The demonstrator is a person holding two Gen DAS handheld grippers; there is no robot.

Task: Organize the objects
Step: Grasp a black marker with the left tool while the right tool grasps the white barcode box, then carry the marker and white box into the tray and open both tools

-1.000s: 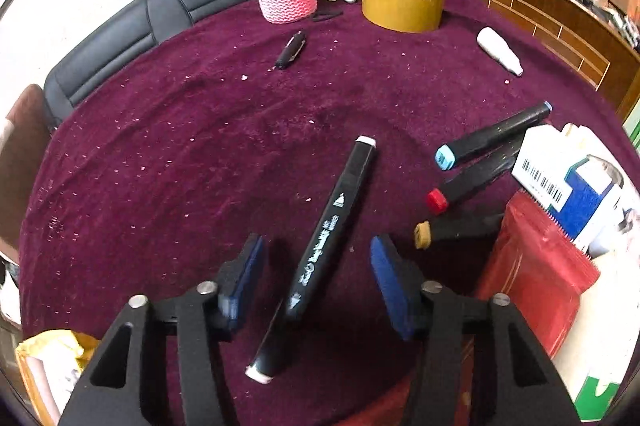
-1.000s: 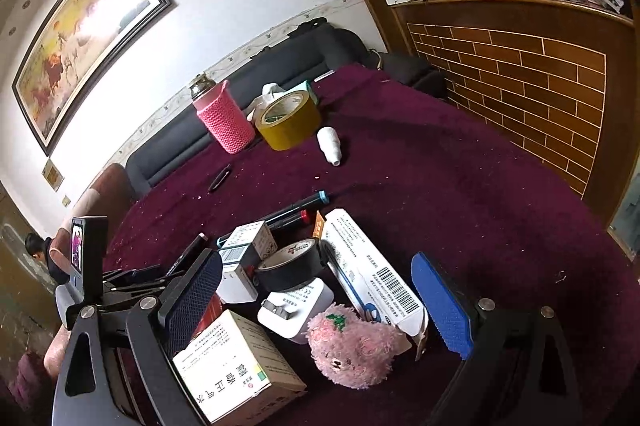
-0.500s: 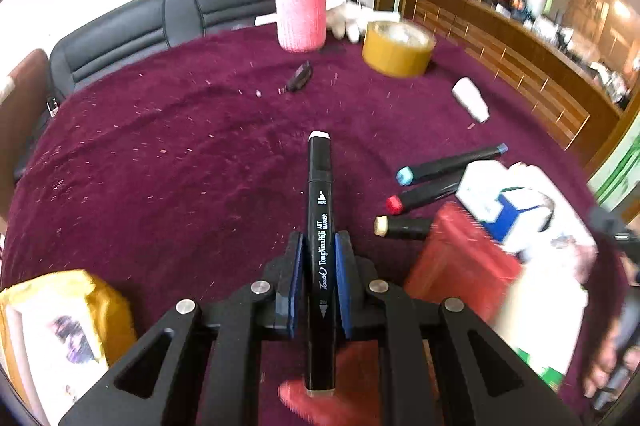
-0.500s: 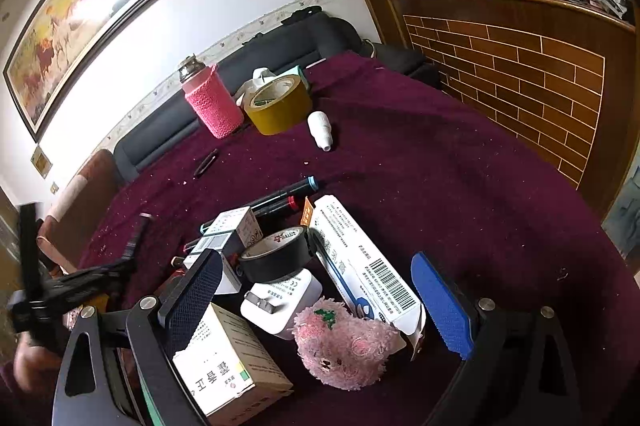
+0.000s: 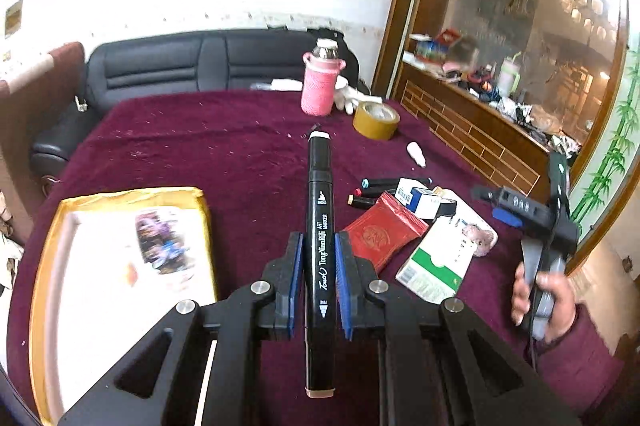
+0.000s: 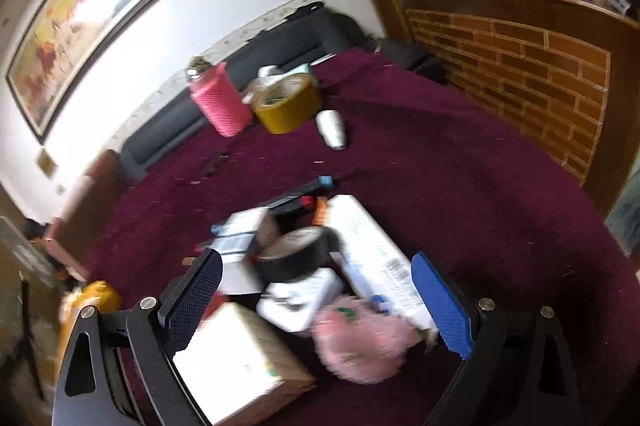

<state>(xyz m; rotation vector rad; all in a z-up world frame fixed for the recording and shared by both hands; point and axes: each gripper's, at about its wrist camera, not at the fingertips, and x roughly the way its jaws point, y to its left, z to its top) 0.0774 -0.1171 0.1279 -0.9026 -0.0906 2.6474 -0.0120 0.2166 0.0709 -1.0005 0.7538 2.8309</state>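
Black marker pinched in left gripper; right gripper spread, seemingly empty.

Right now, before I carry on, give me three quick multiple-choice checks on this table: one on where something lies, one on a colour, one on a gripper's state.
1. Where does the yellow tape roll stand relative to the pink knitted bottle in the left wrist view?
A. Just right of it and nearer the camera
B. Far left, by the tray
C. On top of it

2. What colour is the cloth covering the table?
A. Green
B. Dark maroon
C. White

3. What is the left gripper doing?
A. Open over bare cloth
B. Shut on the black marker
C. Shut on a red pouch

Answers: 1 A, the roll sits beside the bottle's right side, slightly nearer. 2 B, the cloth is deep maroon all over. 3 B, both blue pads press the marker's barrel, which is lifted off the table.
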